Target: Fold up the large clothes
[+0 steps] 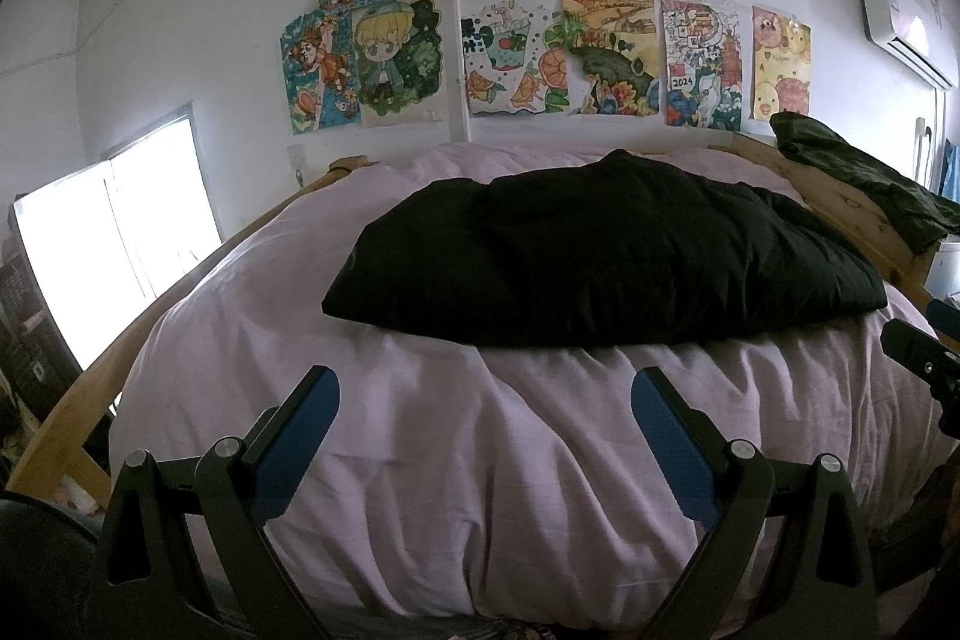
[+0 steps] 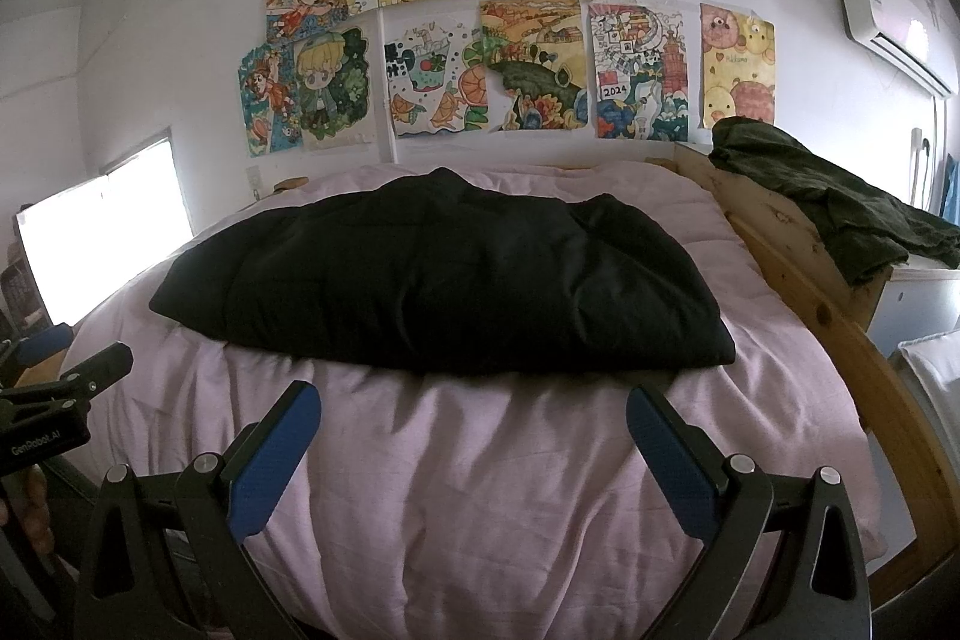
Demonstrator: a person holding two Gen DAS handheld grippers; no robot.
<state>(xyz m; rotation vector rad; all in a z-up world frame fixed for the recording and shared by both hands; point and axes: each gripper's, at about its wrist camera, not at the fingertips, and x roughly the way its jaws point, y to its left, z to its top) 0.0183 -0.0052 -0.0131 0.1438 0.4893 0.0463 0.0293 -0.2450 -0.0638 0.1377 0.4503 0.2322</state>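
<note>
One folded black garment (image 1: 606, 250) lies on the bed (image 1: 480, 460); two tongs spread, empty.

Pale pink bedding (image 1: 480, 460) rumpled over a wooden bed frame (image 2: 798, 274), colourful drawings (image 1: 540, 10) taped across the white wall, bright window (image 1: 120, 244) at left, white air conditioner (image 2: 888, 28) high at right, dark green garment (image 2: 828, 196) draped over the bed's right rail
</note>
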